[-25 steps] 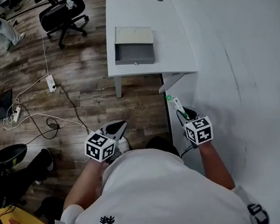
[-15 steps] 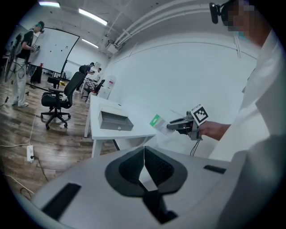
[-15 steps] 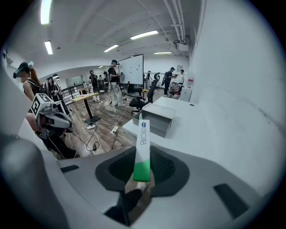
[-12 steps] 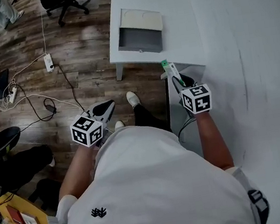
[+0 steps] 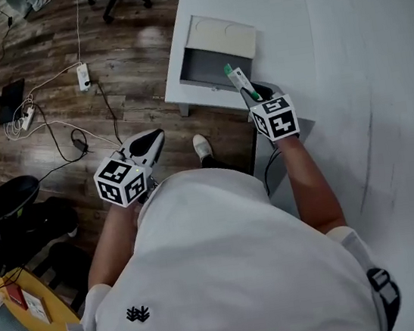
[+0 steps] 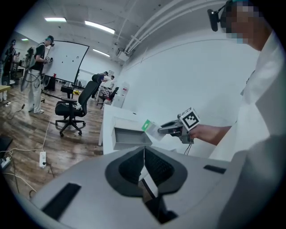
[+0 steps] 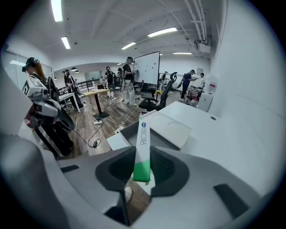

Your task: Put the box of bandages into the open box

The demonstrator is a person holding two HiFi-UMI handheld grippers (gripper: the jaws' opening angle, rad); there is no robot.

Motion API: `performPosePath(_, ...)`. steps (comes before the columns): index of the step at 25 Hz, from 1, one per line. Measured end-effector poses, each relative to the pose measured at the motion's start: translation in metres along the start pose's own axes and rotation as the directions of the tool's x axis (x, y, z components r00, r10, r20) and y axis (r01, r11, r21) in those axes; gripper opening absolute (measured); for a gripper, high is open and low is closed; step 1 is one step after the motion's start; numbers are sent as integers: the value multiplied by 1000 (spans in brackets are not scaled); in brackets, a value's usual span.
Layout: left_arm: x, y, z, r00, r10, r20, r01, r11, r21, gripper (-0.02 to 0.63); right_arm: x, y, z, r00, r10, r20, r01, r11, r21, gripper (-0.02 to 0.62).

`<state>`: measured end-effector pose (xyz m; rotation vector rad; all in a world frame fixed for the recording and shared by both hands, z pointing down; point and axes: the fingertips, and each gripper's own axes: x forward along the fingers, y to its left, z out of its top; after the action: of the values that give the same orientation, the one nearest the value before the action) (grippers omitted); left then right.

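Right gripper (image 5: 252, 95) is clamped on the box of bandages (image 5: 236, 80) — pads pinch its green end, and the white end sticks out forward and up. The pack hangs in the air over the near-right corner of the open box (image 5: 207, 67), above the rim, not inside yet.

Step in hand, as I read it: carry and lower in. To do it clean:
- push on until the whole pack is over the grey cavity, not just the tip
- level the long axis first; held by one end, the free end could catch the near wall
- get below the rim before letting go
- stay short of the lid (image 5: 223, 33) folded back on the far side of the open box

Pack: slim, long, flat carton. It is white with a blue logo and print on the narrow face, and has a green band at the gripped end. Probably light card, so a light squeeze should do.

The open box sits at the near edge of the white table (image 5: 265, 7). Left gripper (image 5: 150, 140) is well apart from the open box, near-left of it over the wood floor (image 5: 124, 65) — jaws together, nothing between them.
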<state>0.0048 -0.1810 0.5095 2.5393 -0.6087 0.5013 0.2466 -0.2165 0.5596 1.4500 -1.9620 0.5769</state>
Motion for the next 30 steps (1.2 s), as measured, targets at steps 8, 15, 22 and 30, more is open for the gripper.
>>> performPosePath(8,13,20,8,993,120,-1,-120,992,-39,9,81,-5,20,994,103,-41,-107,990,-91,92)
performPosePath(15,6,38,23,977,213,7,-212,974,-82,9,125,1,41,984,162,-73,-170,978,-122,92)
performPosePath(22,-3,50,23,957,288,7,-285,951,-120,9,160,10,41,979,172,-113,-192,962,-195,92)
performPosePath(30,-15,58,23,935,354,6,-348,923,-161,9,183,10,35,975,165,-151,-197,952,-233,92)
